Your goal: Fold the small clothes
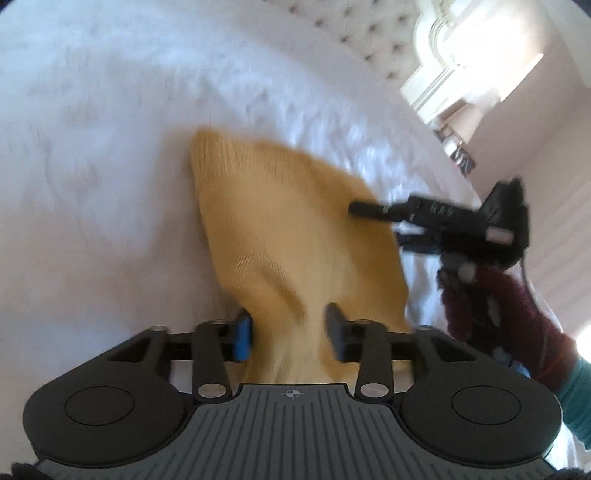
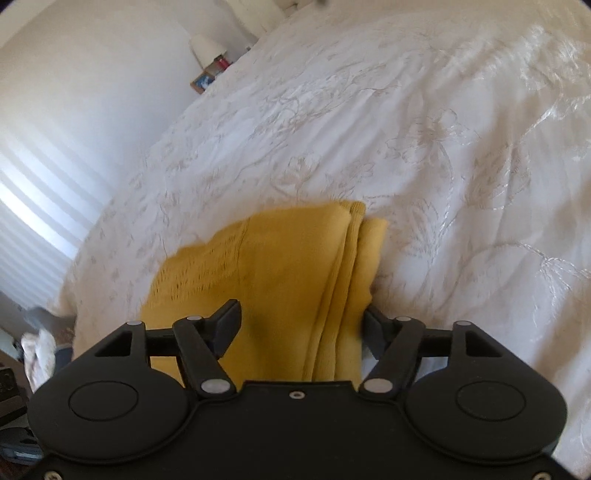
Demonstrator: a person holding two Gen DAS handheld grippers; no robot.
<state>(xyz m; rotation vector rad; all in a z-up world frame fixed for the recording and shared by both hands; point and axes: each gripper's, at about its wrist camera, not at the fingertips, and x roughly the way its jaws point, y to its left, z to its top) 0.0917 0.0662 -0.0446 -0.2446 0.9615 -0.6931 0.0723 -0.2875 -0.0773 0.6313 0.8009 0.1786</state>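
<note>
Now yellow garment (image 1: 280, 236) folded on bed (image 1: 92, 166), running lengthwise straight ahead of left gripper (image 1: 290, 332), near end between its parted jaws, pads off cloth. Right gripper (image 2: 301, 328) wide, straddling stacked fold edges (image 2: 347, 280) directly ahead. Both equally near; judged release after fold.

White embroidered bedspread (image 2: 424, 147) with floral stitching fills most of both views; tufted headboard (image 1: 354, 33) at far end; pale wall (image 2: 74, 110) beside bed, striped by light; small lamp (image 2: 207, 48) and framed picture (image 2: 202, 82) on far nightstand; bright white ornate furniture (image 1: 461, 66) far right
</note>
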